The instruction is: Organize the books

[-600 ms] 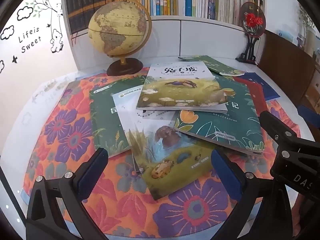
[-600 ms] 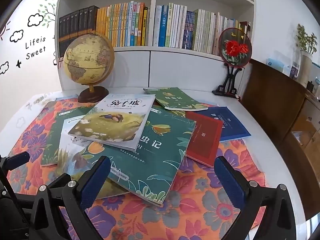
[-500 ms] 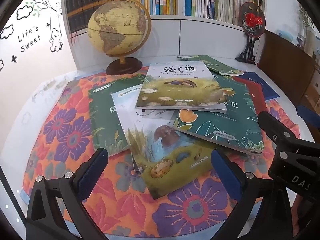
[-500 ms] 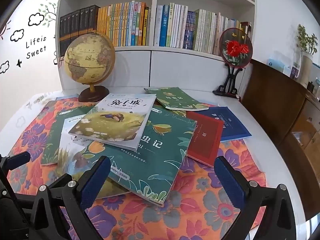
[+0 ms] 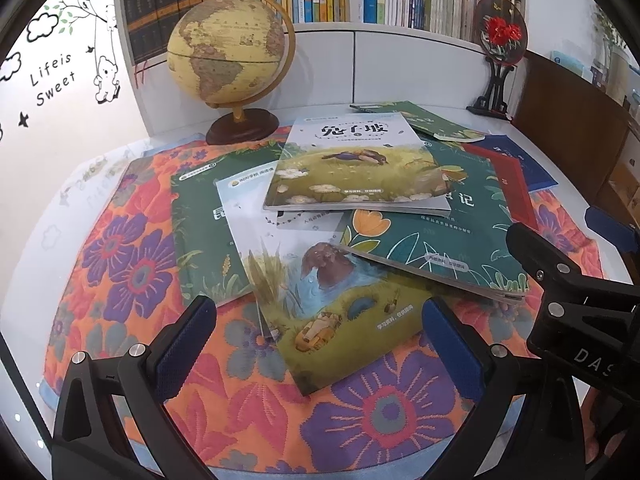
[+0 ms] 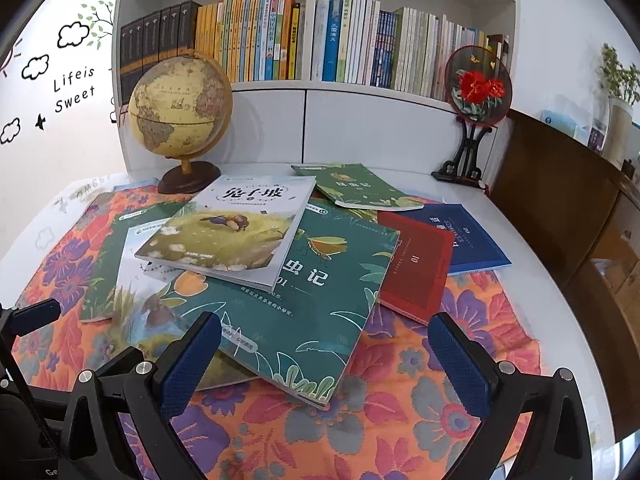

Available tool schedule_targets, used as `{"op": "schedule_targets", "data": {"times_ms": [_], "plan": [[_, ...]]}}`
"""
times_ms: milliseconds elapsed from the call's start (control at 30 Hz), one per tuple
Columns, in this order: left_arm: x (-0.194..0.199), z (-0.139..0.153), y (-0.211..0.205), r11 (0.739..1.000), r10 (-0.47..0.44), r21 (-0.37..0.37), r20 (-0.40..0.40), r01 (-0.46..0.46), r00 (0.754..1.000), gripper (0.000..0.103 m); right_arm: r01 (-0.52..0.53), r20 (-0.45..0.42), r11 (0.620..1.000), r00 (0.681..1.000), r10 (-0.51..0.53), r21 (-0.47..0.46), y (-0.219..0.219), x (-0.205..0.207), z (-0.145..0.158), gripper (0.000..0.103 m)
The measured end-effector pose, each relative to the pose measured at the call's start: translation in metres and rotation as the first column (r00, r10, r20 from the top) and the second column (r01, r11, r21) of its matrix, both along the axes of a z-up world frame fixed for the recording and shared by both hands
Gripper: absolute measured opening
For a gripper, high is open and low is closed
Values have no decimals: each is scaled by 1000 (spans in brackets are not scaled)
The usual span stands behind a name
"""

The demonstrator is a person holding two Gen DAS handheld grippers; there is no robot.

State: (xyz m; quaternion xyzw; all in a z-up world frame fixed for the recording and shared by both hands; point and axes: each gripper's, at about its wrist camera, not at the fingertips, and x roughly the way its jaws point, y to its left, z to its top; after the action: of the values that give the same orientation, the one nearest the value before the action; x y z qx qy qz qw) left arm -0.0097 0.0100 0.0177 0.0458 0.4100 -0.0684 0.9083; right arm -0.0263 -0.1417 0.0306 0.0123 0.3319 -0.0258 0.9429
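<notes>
Several books lie in a loose overlapping heap on a flowered cloth (image 5: 132, 272) (image 6: 432, 412). On top rests a white and meadow-green book (image 5: 356, 168) (image 6: 228, 232). Under it sit a large dark green book (image 5: 436, 248) (image 6: 304, 304), a bear-picture book (image 5: 320, 292) and another green book (image 5: 200, 232). A red book (image 6: 416, 264), a blue book (image 6: 468, 236) and a small green book (image 6: 352, 186) lie further right and back. My left gripper (image 5: 316, 332) hangs open above the bear-picture book's near corner. Open too, my right gripper (image 6: 324, 356) hovers over the large green book's near edge.
A globe (image 5: 228, 64) (image 6: 180, 108) on a wooden stand is at the table's back left. A round red-flower ornament (image 6: 478, 88) on a black stand is at the back right. A full bookshelf (image 6: 320, 40) rises behind. A brown cabinet (image 6: 560, 208) borders the right side.
</notes>
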Motion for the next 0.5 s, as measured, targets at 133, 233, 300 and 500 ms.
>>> {"op": "schedule_targets", "data": {"times_ms": [133,233,300,500], "plan": [[-1,0,-2,1000,0,11,3,0,1000,102,0,-6,1000,1000,0,-28,1,1,-4,103],[0,-2,-2,1000,-2,9,-6,2,1000,102,1,-17,1000,1000,-2,-29,1,2,-6,103],[0,-2,-2,1000,-3,10,-6,3,1000,102,2,-22,1000,1000,-3,-27,1,3,-6,103],[0,-3,-3,1000,-6,11,-13,7,1000,102,7,-31,999,999,-9,-36,2,4,-8,103]]}}
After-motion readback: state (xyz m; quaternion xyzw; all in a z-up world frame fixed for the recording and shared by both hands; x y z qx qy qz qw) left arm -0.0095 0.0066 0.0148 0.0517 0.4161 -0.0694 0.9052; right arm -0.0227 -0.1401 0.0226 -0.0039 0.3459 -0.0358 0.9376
